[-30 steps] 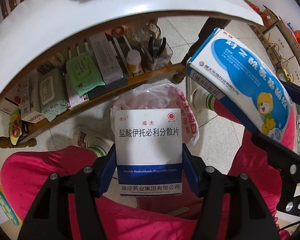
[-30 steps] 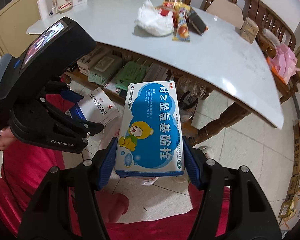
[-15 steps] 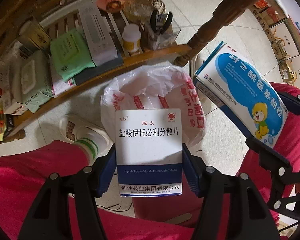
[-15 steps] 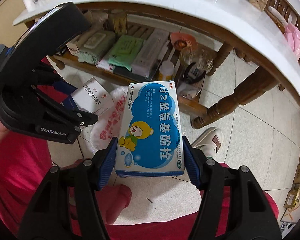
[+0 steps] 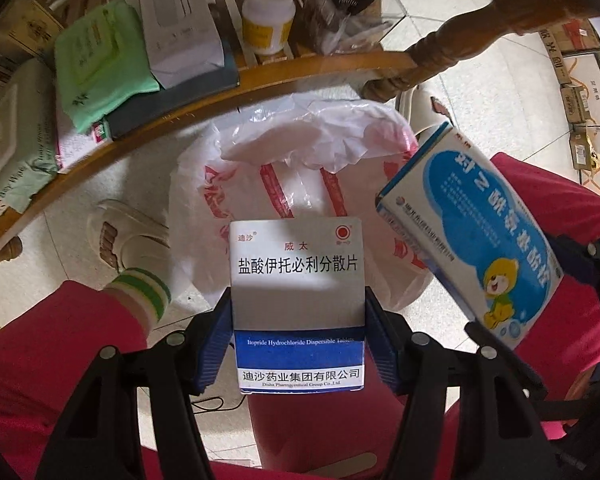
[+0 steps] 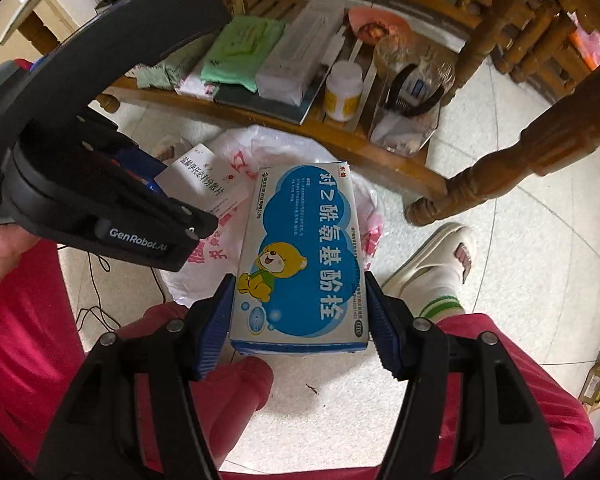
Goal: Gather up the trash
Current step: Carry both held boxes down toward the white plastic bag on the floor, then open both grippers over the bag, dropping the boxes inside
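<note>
**Left wrist: two boxes above the bag**

Nearest, left gripper [image 5: 299, 320] clenched on white box [image 5: 298, 292], pads on its side edges. Just right, blue box [image 5: 476, 240], likewise clamped in right gripper [image 6: 300, 320]. Beyond and below, open bag [image 5: 300, 168] on floor; farther, shelf [image 5: 204, 92]. Probably light, thin card: easily crushed, best held across narrow sides as now.
</note>
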